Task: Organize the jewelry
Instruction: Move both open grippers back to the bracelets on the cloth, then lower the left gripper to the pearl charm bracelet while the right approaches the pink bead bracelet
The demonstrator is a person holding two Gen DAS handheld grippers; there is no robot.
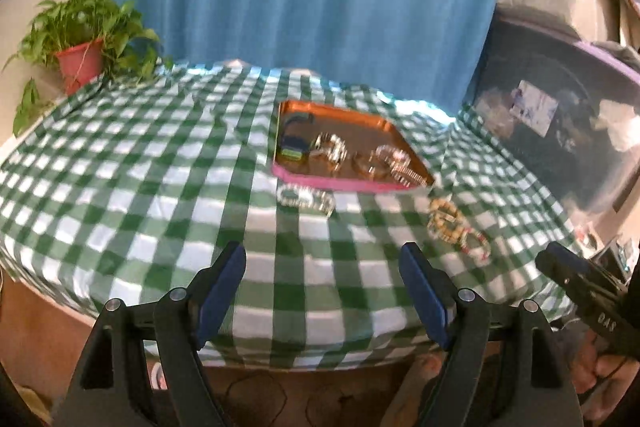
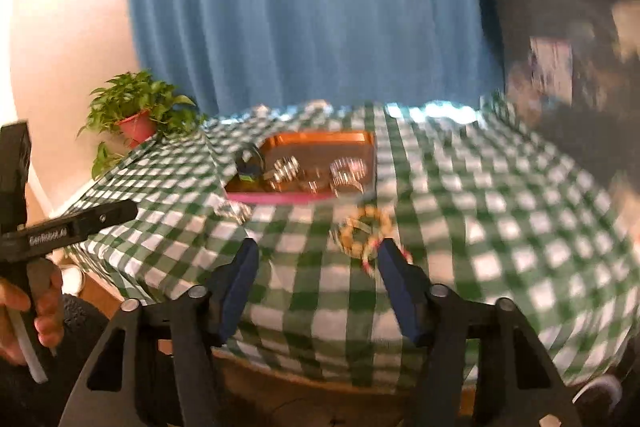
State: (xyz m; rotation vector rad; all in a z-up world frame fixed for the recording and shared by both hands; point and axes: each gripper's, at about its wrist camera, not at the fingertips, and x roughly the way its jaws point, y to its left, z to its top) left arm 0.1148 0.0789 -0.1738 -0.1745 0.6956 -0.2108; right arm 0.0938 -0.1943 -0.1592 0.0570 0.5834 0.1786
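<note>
Bracelets [image 2: 366,231] on checked cloth just beyond right gripper [image 2: 318,259], jaws wide; left gripper [image 1: 324,267] jaws wide, empty.

Both views are smeared by motion blur, so the jewelry in the tray [image 1: 404,141] can't really be told apart, just glinting loops. The clear bracelet [image 1: 306,198] in front of the tray is reduced to a pale smudge. In the right wrist view, the beaded bracelets [image 2: 362,227] are partly covered by a finger pad [image 2: 394,267]. The dark clutter at right [image 2: 560,75] is too streaked to be identified.
</note>
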